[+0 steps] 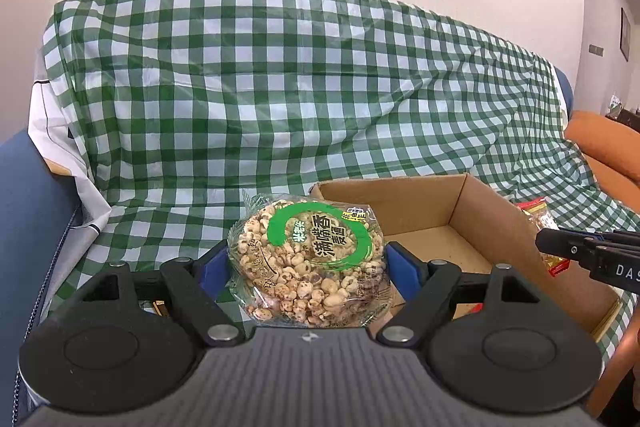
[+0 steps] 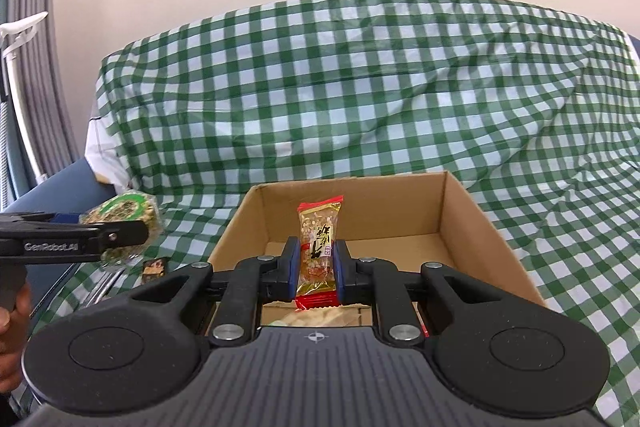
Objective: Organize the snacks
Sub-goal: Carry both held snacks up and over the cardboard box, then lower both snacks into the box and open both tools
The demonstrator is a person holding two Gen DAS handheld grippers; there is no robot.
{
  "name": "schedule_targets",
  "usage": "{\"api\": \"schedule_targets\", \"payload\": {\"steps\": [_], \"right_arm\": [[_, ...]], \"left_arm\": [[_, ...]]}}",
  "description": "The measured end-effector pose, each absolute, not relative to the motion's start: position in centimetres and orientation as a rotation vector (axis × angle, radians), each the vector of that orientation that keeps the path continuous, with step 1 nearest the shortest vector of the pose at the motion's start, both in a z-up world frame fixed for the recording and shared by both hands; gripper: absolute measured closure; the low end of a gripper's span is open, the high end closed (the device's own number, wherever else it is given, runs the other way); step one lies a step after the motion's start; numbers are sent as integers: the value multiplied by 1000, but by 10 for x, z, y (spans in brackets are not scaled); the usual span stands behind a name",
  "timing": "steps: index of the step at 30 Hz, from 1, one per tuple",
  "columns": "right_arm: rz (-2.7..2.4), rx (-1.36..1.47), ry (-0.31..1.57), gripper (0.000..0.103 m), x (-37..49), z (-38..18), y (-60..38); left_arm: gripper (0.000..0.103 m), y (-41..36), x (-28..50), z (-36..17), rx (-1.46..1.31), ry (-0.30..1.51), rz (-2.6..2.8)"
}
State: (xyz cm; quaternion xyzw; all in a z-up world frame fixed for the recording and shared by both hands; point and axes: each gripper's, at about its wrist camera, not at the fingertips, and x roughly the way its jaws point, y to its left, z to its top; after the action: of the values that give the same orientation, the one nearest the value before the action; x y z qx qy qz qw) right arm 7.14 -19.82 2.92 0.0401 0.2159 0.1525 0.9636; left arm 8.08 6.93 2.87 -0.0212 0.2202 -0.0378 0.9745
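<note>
Holding two snacks at once, one per gripper. My left gripper (image 1: 308, 259) has its jaws wide but clamped on a round clear bag of puffed grain snack (image 1: 306, 259) with a green ring label; the blue pads press both sides of it, and it sits upright between them, raised above the green-checked cloth (image 1: 248, 83), just left of the cardboard box (image 1: 496, 211). My right gripper (image 2: 316, 269) is nearly closed, jaws pinched on a narrow red-and-clear snack bar (image 2: 319, 251) standing upright between the pads, positioned over the near edge of the box. Box is open-topped, brown, resting on the cloth-covered sofa; its far floor is bare cardboard (near end mostly hidden behind my right gripper). Something pale and crinkly (image 2: 316, 319) shows under the held bar, cannot tell what it is or whether it lies inside the box. A small dark wrapped snack (image 2: 155, 269) lies on the cloth outside the box, to its left, near the left gripper in the right wrist view. A bare hand (image 2: 10, 339) grips the left handle at the frame edge.
</note>
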Motion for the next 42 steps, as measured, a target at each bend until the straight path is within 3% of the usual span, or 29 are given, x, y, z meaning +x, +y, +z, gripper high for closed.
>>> {"api": "schedule_targets", "payload": {"steps": [34,37,38,39,40,41,42], "right_arm": [[115,51,360,85,65,30,-204],[20,37,313,85,62,32,-207],[-14,35,295,81,61,33,-208],[-50,35,279,61,60,34,-210],[-85,46,264,47,59,35,-212],[-100,60,258,24,58,35,-214],[-107,76,257,17,58,35,-217]], "left_arm": [[18,28,72,33,-105,344,-317],[14,18,69,33,-129,336,-432],[6,14,68,32,-128,343,-474],[1,10,68,31,-126,355,-499],[1,6,67,30,-114,360,-498],[1,3,66,28,-98,360,-483],[1,2,65,27,-86,358,-465]]}}
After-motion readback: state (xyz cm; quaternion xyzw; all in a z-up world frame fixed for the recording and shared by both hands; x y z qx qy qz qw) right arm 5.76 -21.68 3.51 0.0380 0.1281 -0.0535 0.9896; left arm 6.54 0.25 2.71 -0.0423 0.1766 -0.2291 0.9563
